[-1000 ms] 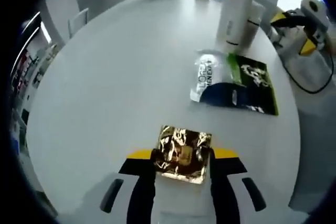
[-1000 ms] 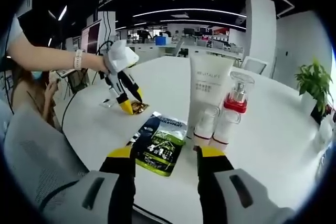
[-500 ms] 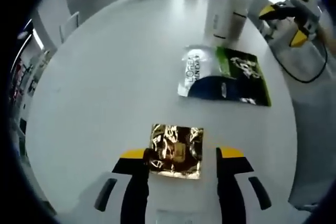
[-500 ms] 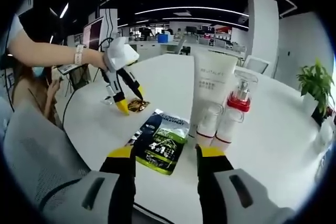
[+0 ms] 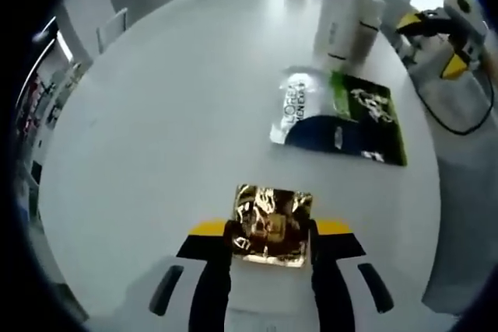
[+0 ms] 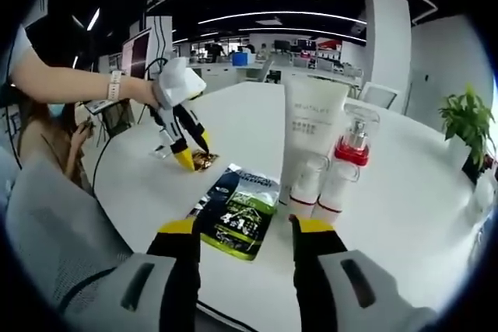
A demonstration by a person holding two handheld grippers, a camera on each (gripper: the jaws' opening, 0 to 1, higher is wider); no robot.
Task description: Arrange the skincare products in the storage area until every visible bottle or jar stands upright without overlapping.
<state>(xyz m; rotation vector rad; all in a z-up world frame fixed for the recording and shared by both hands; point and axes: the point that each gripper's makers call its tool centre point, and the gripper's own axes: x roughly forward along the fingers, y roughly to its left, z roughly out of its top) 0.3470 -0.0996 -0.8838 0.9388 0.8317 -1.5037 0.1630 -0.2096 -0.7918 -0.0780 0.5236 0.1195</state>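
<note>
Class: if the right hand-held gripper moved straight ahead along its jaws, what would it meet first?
Most likely the green and black sachet lying flat on the table, just ahead of the right hand-held gripper; depth is uncertain.

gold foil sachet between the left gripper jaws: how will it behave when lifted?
The gold sachet lies flat and crinkled, so it is probably light and floppy, likely to droop. Its glossy foil may slip. The left gripper jaws flank its edges; scooping a flat packet looks tricky.

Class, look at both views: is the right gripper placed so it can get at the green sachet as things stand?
Probably yes. The right gripper is open, and the green sachet lies flat just ahead of its fingers with nothing between; the tube stands off to one side.
</note>
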